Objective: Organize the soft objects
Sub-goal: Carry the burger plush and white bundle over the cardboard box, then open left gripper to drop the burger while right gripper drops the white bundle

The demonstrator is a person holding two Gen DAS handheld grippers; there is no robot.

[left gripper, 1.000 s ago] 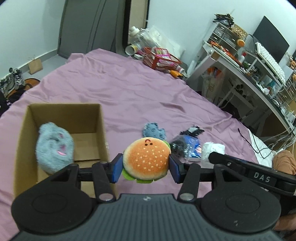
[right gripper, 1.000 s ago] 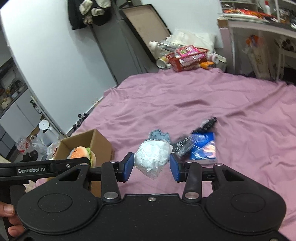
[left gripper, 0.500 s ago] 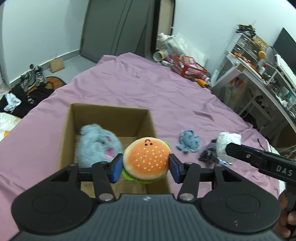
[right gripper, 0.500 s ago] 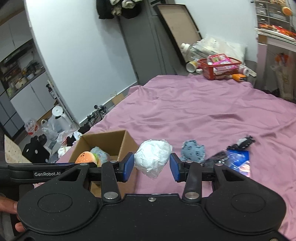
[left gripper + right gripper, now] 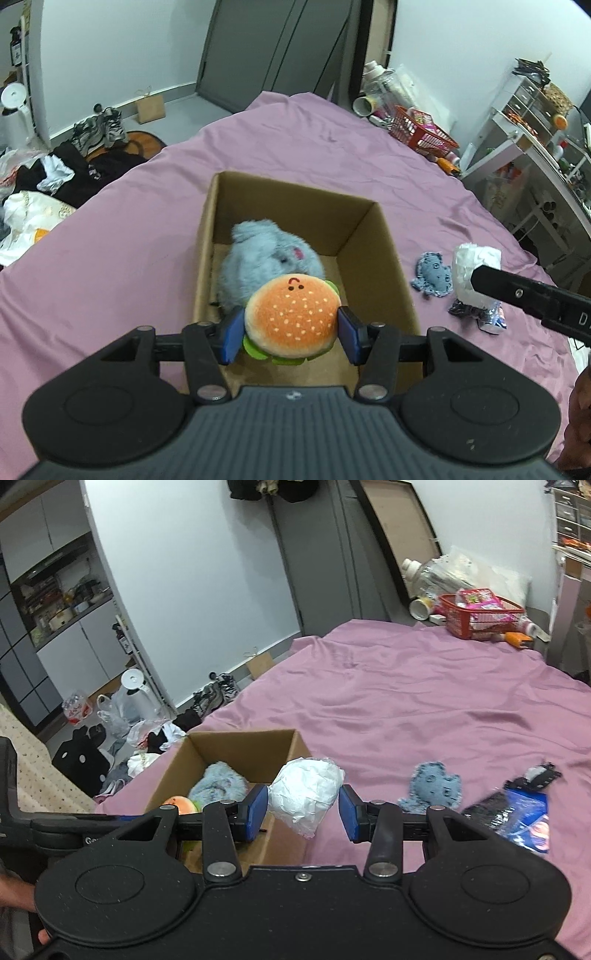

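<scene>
Left gripper (image 5: 291,334) has the burger plush (image 5: 291,320) squeezed between its blue pads, and it hangs right over the open cardboard box (image 5: 384,258) on the purple bed (image 5: 147,236). Down inside the box lies a fluffy grey-blue plush (image 5: 266,254), just behind the burger. Over on the other side, the right gripper (image 5: 303,808) is clamped on a crumpled white bundle (image 5: 306,794), held above the bed just beside the box's near corner. Lying flat on the sheet, a small blue-grey soft toy (image 5: 432,786), and beside it a dark shiny packet (image 5: 517,819) with blue print. At the far end of the bed, a red basket (image 5: 480,620) full of bits.
</scene>
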